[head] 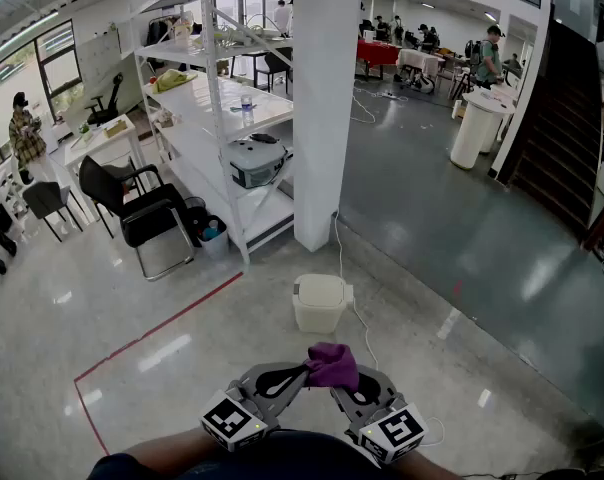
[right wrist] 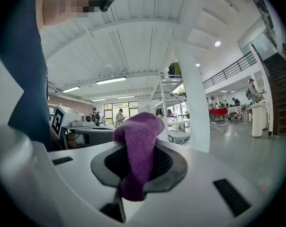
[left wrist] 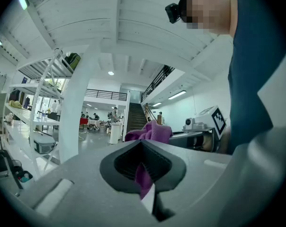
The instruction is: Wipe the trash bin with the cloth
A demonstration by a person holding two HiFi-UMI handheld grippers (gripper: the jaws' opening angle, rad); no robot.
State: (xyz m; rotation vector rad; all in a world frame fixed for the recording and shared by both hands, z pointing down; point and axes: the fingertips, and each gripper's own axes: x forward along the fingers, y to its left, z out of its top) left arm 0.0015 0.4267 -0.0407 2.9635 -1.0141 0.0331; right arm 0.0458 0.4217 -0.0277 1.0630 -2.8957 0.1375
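Cloth (head: 332, 365) clamped in left gripper (head: 300, 374) and right gripper (head: 345, 389).

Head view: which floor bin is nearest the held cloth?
The white lidded trash bin, standing by the pillar just ahead of the purple cloth. The small bin sits farther off at the foot of the shelving.

A: The bunched purple fabric cloth (head: 333, 365), any pattern?
B: None, plain purple.
A: And the cream-white lidded plastic trash bin (head: 319, 302) at twelve o'clock of it?
B: One colour all over.
A: The left gripper (head: 300, 373) and the right gripper (head: 347, 393)?
B: Pale grey with black pads, and black-and-white square markers on their cubes. A red line (head: 157, 328) crosses the glossy grey floor (head: 482, 268).
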